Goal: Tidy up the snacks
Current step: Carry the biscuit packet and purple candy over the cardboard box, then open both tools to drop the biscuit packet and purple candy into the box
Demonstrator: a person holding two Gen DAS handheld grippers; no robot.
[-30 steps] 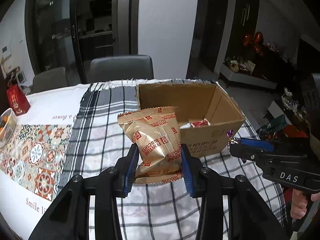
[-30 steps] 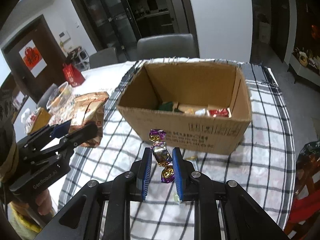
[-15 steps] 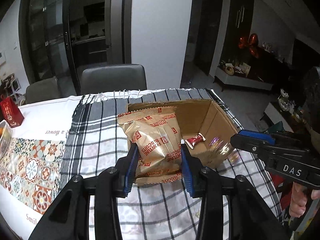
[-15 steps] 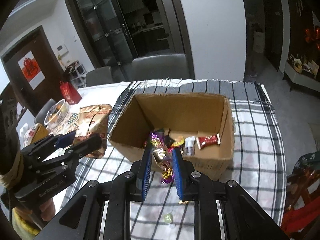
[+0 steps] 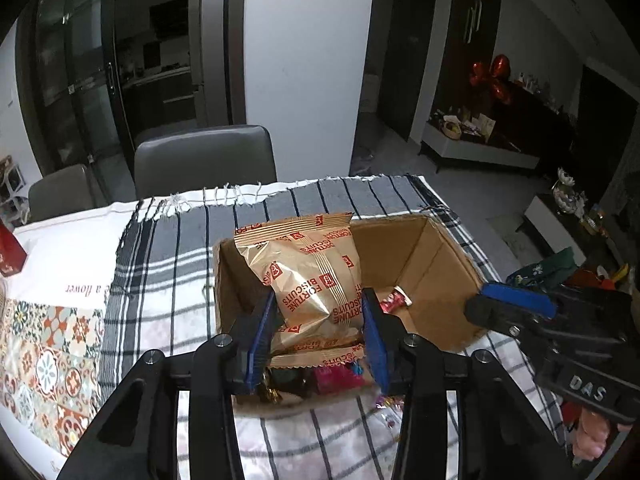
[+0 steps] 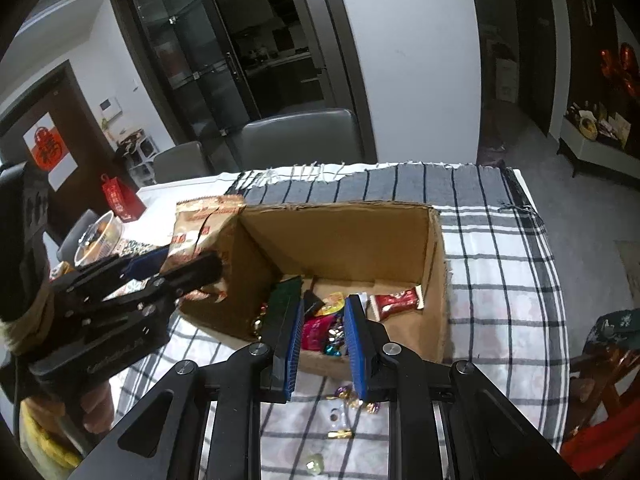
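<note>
My left gripper [image 5: 318, 314] is shut on a gold "Fortune Biscuits" packet [image 5: 316, 272] and holds it over the near left part of the open cardboard box [image 5: 448, 264]. The packet also shows in the right wrist view [image 6: 200, 224] at the box's left wall. My right gripper [image 6: 322, 320] is open and empty above the box's [image 6: 438, 280] near edge. The purple-wrapped candy lies among several wrapped sweets [image 6: 332, 334] on the box floor. A red snack bar [image 6: 396, 302] lies at the right inside.
The box stands on a grey checked cloth [image 6: 500, 248] on the table. Loose candies [image 6: 344, 394] lie on the cloth in front of the box. A glass bowl [image 6: 96, 236] and a red bag [image 6: 122, 200] stand at left. Grey chairs [image 5: 204, 160] stand behind the table.
Both grippers moved forward over the box. The right gripper opened and the purple candy dropped into the box. The left gripper still holds the biscuit packet.
</note>
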